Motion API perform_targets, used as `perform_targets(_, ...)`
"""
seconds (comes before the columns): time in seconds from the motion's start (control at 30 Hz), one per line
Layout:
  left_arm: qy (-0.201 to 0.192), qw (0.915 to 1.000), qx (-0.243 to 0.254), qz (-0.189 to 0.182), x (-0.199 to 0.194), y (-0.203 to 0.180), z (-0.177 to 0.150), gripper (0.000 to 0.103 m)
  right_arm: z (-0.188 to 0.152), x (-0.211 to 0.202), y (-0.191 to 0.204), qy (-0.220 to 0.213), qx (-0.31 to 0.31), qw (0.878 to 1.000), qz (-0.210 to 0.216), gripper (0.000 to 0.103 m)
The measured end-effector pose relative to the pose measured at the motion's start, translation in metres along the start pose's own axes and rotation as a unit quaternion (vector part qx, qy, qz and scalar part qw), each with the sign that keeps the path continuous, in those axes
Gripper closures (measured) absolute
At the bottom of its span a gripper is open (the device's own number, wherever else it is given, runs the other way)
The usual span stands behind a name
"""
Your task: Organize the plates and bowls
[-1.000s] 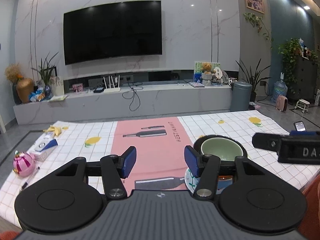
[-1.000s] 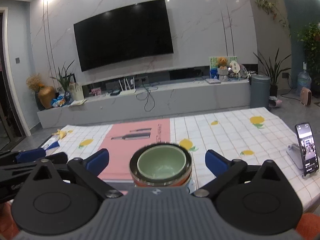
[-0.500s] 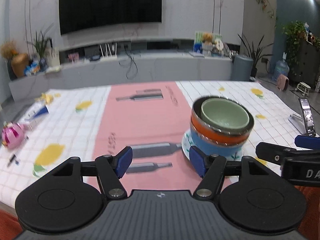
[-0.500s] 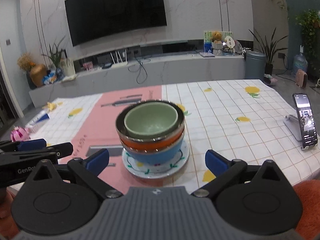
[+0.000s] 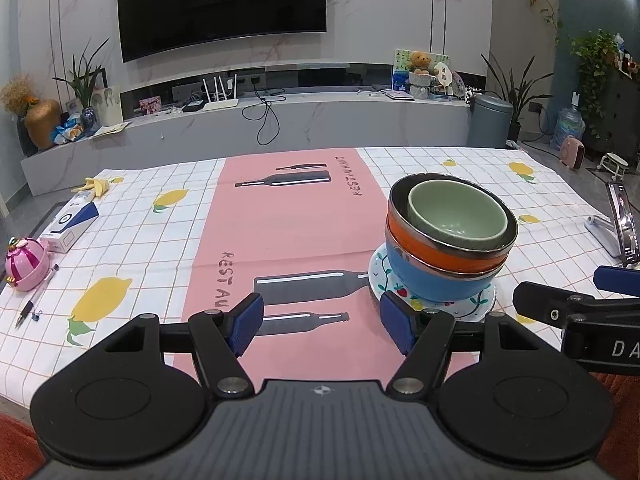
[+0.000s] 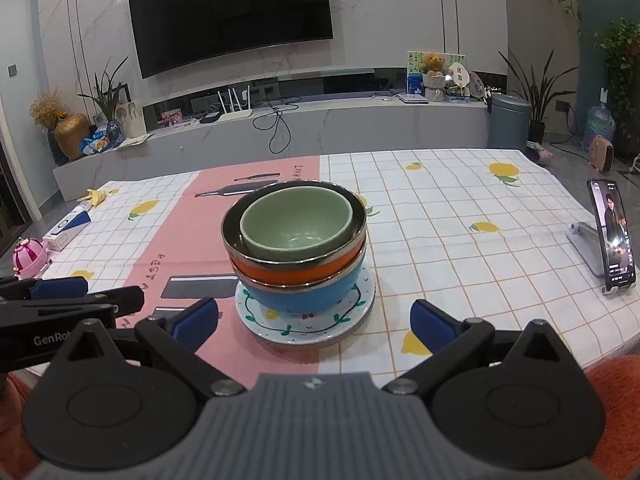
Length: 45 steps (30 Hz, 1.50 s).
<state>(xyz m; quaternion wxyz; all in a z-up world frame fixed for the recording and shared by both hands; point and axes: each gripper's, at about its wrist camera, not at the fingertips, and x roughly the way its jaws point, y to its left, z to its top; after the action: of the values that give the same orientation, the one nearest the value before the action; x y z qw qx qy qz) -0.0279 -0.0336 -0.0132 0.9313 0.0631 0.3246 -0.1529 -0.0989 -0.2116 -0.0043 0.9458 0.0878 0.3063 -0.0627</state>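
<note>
The left tongs [image 5: 322, 326] stand released, with only pink cloth between the blue pads; the right-hand pad sits just in front of the plate's near rim, and I cannot tell if it touches. The right tongs [image 6: 314, 324] are spread wide and grasp nothing, their pads flanking the near edge of the plate without touching it.

The stack stands near the front of the desk [image 6: 460, 216]: a flowered plate [image 6: 308, 326] carries a blue bowl [image 6: 304, 296], an orange bowl [image 6: 296, 272] with a steel rim nests in that, and a pale green bowl [image 6: 296, 224] sits inside the orange one, tilted toward one side. The green bowl looks empty.

To the right, well apart from the stack, a phone [image 6: 612, 234] leans on a stand. At the far left lie a pink round toy [image 5: 26, 258], a pen [image 5: 36, 302], a small box [image 5: 72, 222] and a banana peel [image 5: 94, 186]. Nothing stands between the tongs and the stack.
</note>
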Motion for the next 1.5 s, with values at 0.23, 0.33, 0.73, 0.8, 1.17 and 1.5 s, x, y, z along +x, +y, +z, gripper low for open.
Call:
perform_targets(0.23, -0.001, 1.0, 0.0, 0.0, -0.0002, 0.0005, 0.0012, 0.024, 0.0012, -0.0017, 0.0019, -0.004, 0.0, 1.0, 0.005, 0.003)
perform_targets(0.33, -0.002, 1.0, -0.001, 0.001, -0.0008, 0.001, 0.0015, 0.025, 0.0007, -0.0022, 0.0025, -0.004, -0.001, 1.0, 0.006, 0.003)
perform_targets(0.73, -0.004, 1.0, 0.003, 0.002, -0.0043, 0.0006, 0.0018, 0.025, 0.0003, -0.0067, 0.0016, -0.009, 0.004, 1.0, 0.004, 0.003)
perform_targets(0.8, -0.004, 1.0, 0.003, 0.001, -0.0046, 0.0008, 0.0021, 0.025, -0.0005, -0.0074, 0.0022, -0.008, 0.002, 1.0, 0.003, 0.003)
perform_targets(1.17, -0.005, 1.0, 0.001, 0.004, -0.0053, 0.003, 0.001, 0.025, -0.0009, -0.0075, 0.0024, -0.007, 0.004, 1.0, 0.0, 0.003)
perform_targets(1.5, 0.001, 1.0, 0.0, 0.004, -0.0013, 0.0049, -0.0011, 0.025, -0.0027, -0.0049, 0.0037, -0.002, 0.003, 1.0, -0.001, 0.003)
